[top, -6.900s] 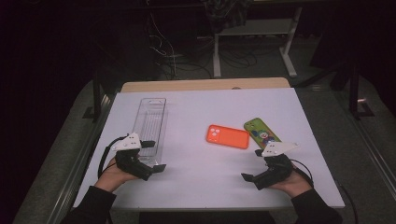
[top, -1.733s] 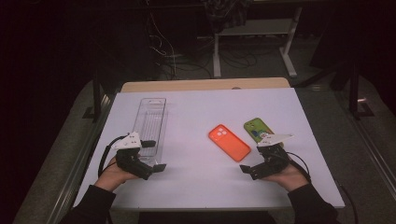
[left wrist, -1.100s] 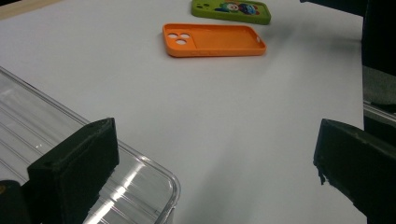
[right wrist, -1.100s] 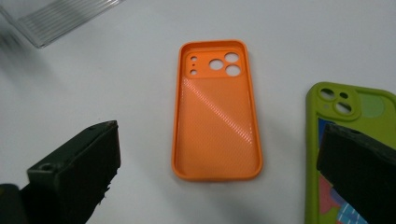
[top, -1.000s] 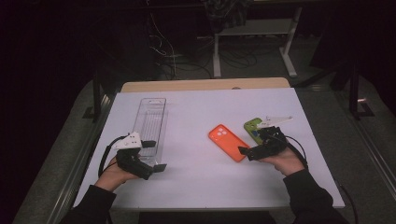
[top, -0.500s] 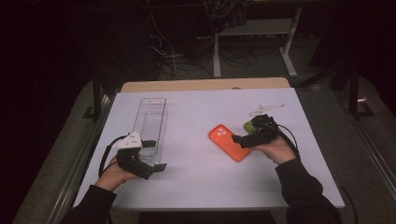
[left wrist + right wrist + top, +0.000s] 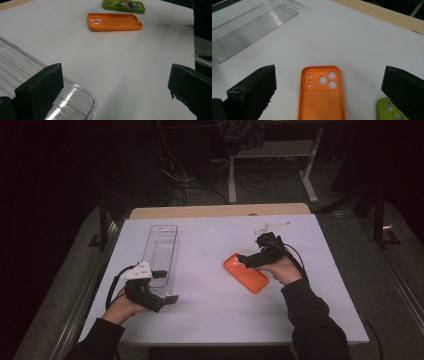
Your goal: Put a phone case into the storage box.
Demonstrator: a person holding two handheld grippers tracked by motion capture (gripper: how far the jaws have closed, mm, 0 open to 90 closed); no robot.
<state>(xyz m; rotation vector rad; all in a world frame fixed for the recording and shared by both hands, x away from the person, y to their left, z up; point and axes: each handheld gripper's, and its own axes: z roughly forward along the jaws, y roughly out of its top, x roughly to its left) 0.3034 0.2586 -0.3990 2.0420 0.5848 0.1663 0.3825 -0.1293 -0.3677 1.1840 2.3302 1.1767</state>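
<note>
Orange silicone phone case (image 7: 321,95) lies open side up on the white table (image 7: 210,320), right of centre, its long axis running diagonally with the camera cut-outs toward the clear tray (image 7: 162,251). The right gripper (image 7: 246,260) hovers over that end, jaws spread wide; to grip well it should settle lower and straddle the case's short width before closing. The left gripper (image 7: 165,287) rests released beside the tray.

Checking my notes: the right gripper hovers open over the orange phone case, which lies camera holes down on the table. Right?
Not quite: the right gripper view shows the orange phone case lying hollow side up. The right gripper is open over it.
</note>
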